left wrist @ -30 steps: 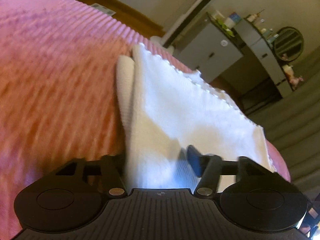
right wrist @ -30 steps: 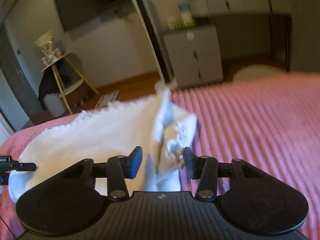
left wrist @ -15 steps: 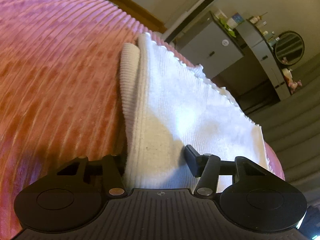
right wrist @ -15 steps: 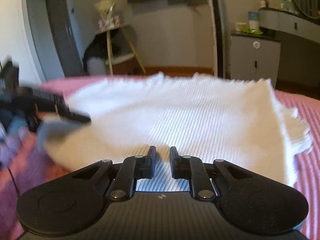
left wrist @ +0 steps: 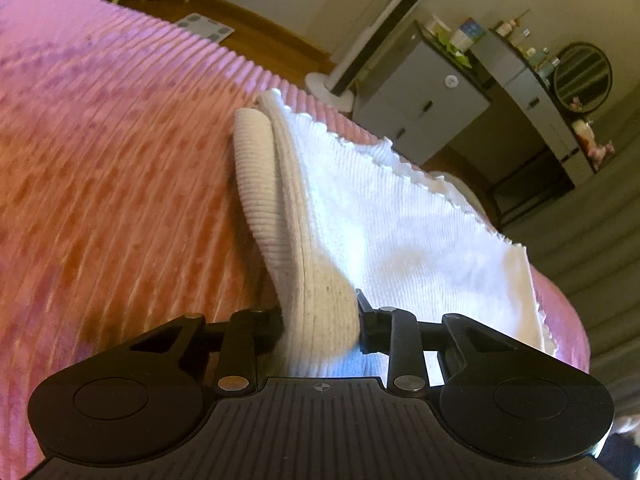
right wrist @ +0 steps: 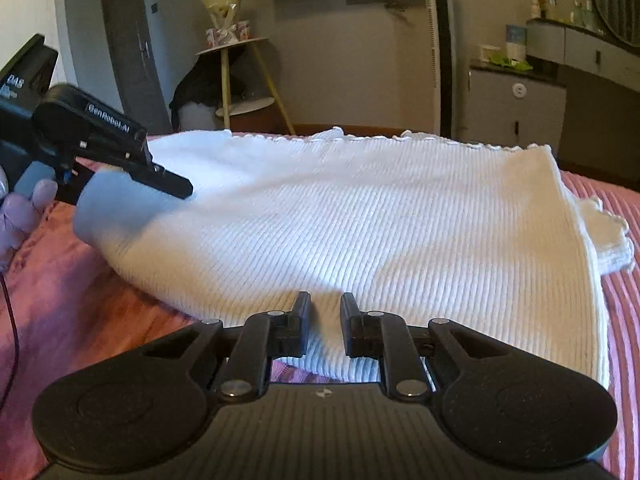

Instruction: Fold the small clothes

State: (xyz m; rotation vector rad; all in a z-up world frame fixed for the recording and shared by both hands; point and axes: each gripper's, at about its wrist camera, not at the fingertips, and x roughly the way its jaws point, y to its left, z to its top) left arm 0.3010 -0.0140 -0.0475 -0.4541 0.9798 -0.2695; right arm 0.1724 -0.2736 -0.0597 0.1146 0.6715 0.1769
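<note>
A white ribbed garment [right wrist: 360, 220] with a scalloped hem lies folded on the pink ribbed bedspread [right wrist: 80, 312]. My left gripper [left wrist: 320, 320] is shut on a thick fold at the garment's [left wrist: 400, 232] near end; it also shows at the left of the right wrist view [right wrist: 160, 180], clamped on the garment's left corner. My right gripper [right wrist: 325, 322] sits at the garment's near edge, its jaws a narrow gap apart and nothing between them.
The pink bedspread [left wrist: 100, 200] spreads all around. Beyond the bed stand a grey cabinet [right wrist: 516, 108], a tall white fan [right wrist: 440, 48], a round side table [right wrist: 236, 76] and a dresser with a round mirror [left wrist: 582, 78].
My right gripper has let go of the garment's end, swung round to its long side and narrowed its jaws. The left gripper keeps its hold, with the fold bunched more tightly.
</note>
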